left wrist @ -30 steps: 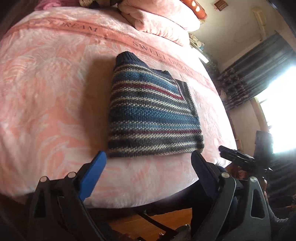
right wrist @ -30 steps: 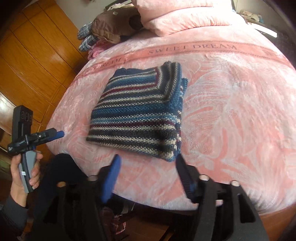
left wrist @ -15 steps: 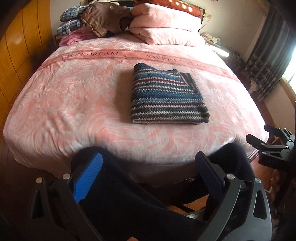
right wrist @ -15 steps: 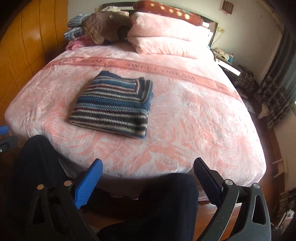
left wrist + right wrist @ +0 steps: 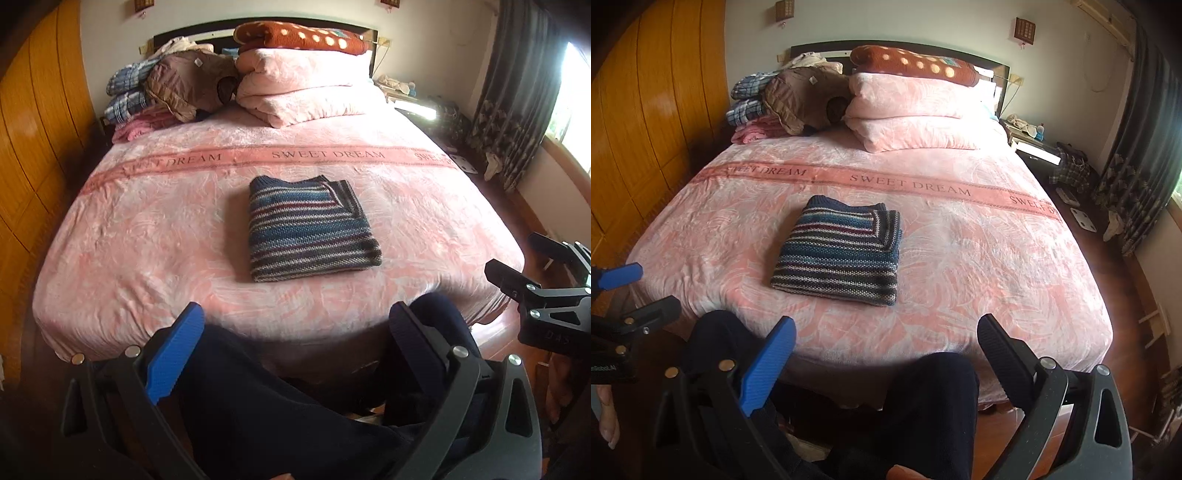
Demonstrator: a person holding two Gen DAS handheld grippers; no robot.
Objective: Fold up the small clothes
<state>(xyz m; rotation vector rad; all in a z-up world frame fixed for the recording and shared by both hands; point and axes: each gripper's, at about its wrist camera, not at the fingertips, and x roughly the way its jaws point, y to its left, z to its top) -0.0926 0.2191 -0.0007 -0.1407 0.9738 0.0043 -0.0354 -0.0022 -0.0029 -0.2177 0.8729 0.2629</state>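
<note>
Having been drawn well back from the bed [image 5: 147, 236], both claws, left claw [image 5: 295, 332] and right claw [image 5: 886, 336], are spread empty; the striped sweater [image 5: 308, 229] lies folded, apparently finished.

Left wrist view: you held it beyond the foot of the bed [image 5: 147, 236], facing the headboard at 12 o'clock, well back from the folded sweater [image 5: 310, 229].
Right wrist view: you held it off the foot too, a little further right, so the sweater [image 5: 842, 251] sat toward 11 o'clock.
Cross-sighting: your right gripper [image 5: 517, 266] showed at 3 o'clock in the left view; your left gripper [image 5: 639, 295] at 9 o'clock in the right.
Shared ground: both covered the whole bed, pillows [image 5: 916, 110] and your dark-trousered knees [image 5: 439, 321].
</note>
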